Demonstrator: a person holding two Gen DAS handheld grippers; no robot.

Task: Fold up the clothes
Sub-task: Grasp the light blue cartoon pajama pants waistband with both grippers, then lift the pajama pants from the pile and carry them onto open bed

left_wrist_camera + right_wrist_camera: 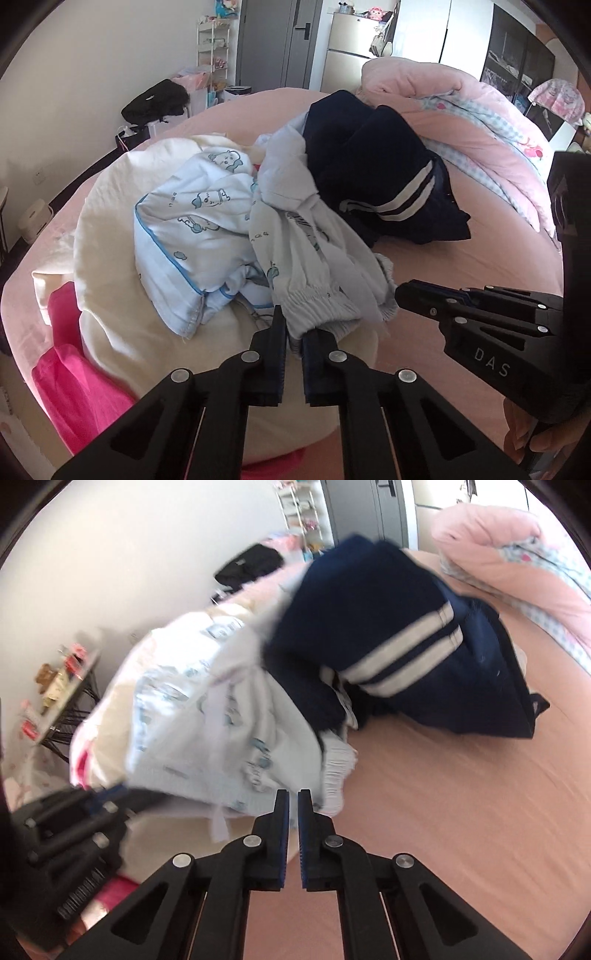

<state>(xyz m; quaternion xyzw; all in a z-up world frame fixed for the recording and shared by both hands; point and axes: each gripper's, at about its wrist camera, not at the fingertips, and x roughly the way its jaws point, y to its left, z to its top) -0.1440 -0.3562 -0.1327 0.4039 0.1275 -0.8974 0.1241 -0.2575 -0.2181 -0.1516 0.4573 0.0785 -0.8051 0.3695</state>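
On the bed, left hand-held gripper pinches grey trousers — waistband nearest, legs running away.

Pale grey printed trousers with elastic waistband: crumpled, draped down the middle of the heap, waistband nearest.
White cartoon-print top with blue piping: bunched, left of the trousers, on a cream cloth.
Navy garment with two white stripes: heaped far right, overlapping the trousers.
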